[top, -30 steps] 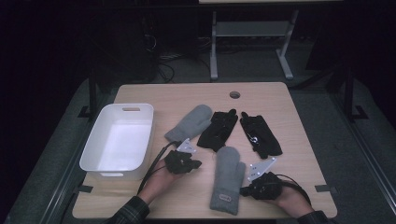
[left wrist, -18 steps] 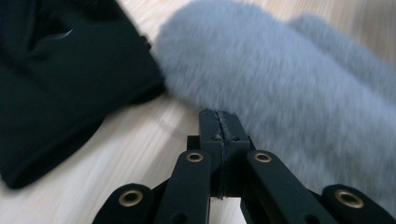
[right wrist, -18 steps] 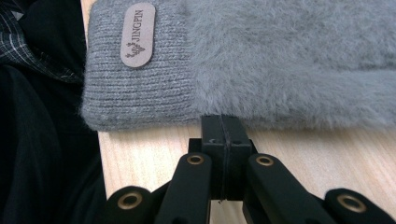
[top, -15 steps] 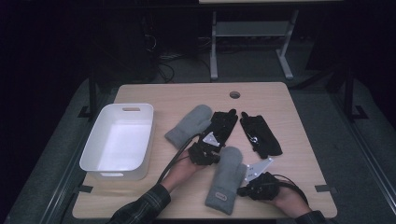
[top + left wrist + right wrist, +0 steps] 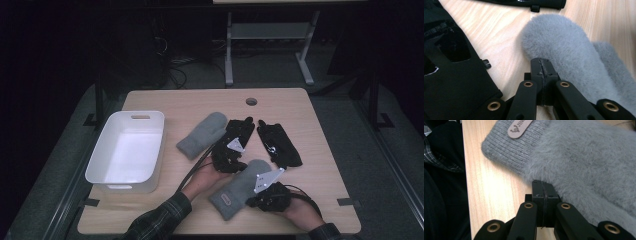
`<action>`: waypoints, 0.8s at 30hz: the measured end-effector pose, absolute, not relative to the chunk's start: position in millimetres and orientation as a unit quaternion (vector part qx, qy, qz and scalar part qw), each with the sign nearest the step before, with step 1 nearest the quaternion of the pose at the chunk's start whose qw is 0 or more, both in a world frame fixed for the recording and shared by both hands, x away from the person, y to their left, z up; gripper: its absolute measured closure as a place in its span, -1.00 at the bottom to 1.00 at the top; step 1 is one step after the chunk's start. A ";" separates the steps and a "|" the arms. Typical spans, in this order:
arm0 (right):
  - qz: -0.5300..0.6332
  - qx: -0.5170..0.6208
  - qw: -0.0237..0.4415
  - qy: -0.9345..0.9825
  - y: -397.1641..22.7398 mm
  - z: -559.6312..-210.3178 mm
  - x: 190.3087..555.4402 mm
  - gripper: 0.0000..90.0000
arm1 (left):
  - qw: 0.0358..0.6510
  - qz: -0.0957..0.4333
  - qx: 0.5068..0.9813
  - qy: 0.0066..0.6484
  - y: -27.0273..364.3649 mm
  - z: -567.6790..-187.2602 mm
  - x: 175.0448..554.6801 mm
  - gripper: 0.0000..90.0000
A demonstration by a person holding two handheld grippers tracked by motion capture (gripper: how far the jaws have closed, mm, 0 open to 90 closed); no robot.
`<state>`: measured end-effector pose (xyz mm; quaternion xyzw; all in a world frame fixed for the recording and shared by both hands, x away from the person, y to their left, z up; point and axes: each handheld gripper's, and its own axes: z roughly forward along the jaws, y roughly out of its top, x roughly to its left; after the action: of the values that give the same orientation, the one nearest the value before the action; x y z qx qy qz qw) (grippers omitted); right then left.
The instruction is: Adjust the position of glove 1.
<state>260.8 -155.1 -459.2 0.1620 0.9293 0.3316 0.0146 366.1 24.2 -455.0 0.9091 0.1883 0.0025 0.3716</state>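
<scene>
Two grey fuzzy mittens and two black gloves lie on the wooden table (image 5: 320, 125). The near mitten (image 5: 239, 187) lies at the front, the far mitten (image 5: 202, 135) left of centre. One black glove (image 5: 235, 135) sits in the middle, the other (image 5: 279, 142) to its right. My left gripper (image 5: 244, 161) lies over the middle glove. In the left gripper view my left gripper (image 5: 541, 66) is shut, its tip touching the near mitten's (image 5: 566, 50) rounded end. My right gripper (image 5: 254, 196) (image 5: 543, 188) is shut, its tip against that mitten's (image 5: 586, 157) fuzzy edge near the ribbed cuff.
A white empty tub (image 5: 127, 150) stands at the table's left. A round cable hole (image 5: 251, 101) sits near the far edge. Cables trail from both grippers across the front. The person's plaid sleeve (image 5: 160, 222) enters at the bottom.
My left gripper has moved right, from beside the far mitten's cuff across the middle black glove to the near mitten's tip. The right gripper has stayed put.
</scene>
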 end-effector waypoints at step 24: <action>0.345 0.350 0.134 0.861 -264.8 -470.5 264.8 -0.64 | 0.370 0.097 0.881 0.280 105.1 -416.4 394.3 -0.24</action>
<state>264.8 -264.8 -470.5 0.3497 0.8608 0.3449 0.1338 394.3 105.1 -416.4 0.8806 0.2804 0.0967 0.3696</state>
